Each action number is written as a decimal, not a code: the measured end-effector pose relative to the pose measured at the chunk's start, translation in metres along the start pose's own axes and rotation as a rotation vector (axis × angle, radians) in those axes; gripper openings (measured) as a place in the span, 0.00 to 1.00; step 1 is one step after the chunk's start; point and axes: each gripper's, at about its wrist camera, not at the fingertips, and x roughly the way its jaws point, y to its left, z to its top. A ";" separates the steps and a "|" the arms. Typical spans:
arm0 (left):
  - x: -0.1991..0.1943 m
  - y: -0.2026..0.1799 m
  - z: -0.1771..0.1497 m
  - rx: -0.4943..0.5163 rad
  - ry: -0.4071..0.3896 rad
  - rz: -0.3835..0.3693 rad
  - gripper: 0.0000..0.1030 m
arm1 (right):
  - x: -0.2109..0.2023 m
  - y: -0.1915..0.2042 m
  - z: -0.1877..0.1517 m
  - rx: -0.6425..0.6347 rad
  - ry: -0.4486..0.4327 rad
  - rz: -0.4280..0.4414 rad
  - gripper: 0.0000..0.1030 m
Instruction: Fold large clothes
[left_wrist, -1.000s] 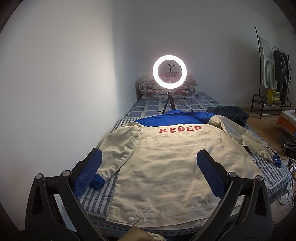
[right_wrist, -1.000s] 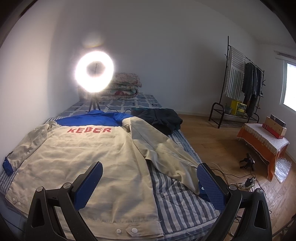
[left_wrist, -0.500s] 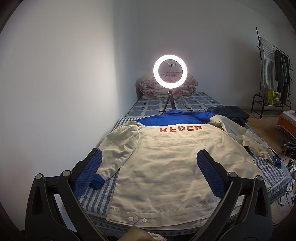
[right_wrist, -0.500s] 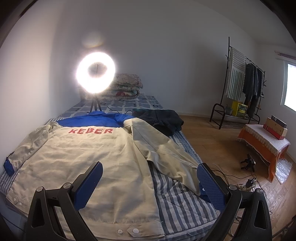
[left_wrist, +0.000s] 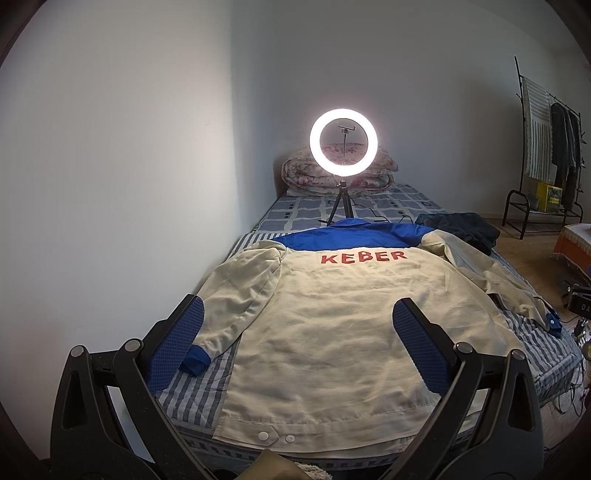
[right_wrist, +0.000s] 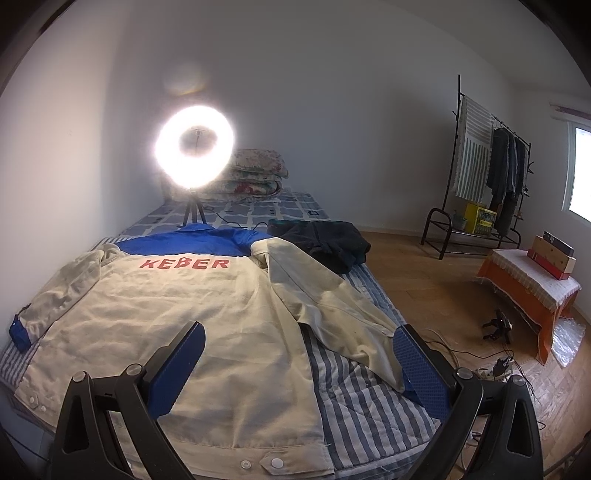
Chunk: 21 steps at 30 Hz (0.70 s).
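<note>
A cream jacket (left_wrist: 332, 325) (right_wrist: 177, 317) with a blue yoke, blue cuffs and red "KEBER" lettering lies back-up, spread flat on the striped bed (left_wrist: 199, 391) (right_wrist: 354, 391). Both sleeves lie out to the sides. My left gripper (left_wrist: 297, 339) hovers open above the jacket's lower back, near the hem, touching nothing. My right gripper (right_wrist: 299, 363) is open too, above the jacket's right side and the bedding, with the right sleeve (right_wrist: 332, 306) running toward its right finger.
A lit ring light on a tripod (left_wrist: 343, 147) (right_wrist: 195, 147) stands on the bed beyond the collar, before folded quilts (right_wrist: 255, 177). A dark garment (right_wrist: 325, 245) lies at the bed's right edge. Clothes rack (right_wrist: 487, 173), orange-covered table (right_wrist: 532, 295) and floor cables (right_wrist: 498, 363) stand right.
The right wrist view has drifted slightly, so the jacket sits a little further right in it. The left gripper has not visibly moved. Both grippers stay open.
</note>
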 end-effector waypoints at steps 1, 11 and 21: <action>0.000 0.000 0.000 0.001 0.000 0.002 1.00 | 0.000 0.001 0.001 -0.001 0.000 0.001 1.00; 0.005 0.005 0.001 -0.014 0.018 0.024 1.00 | 0.002 0.011 0.005 -0.007 0.000 0.023 1.00; 0.016 0.030 -0.006 -0.037 0.025 0.072 1.00 | 0.008 0.034 0.014 -0.017 -0.004 0.076 1.00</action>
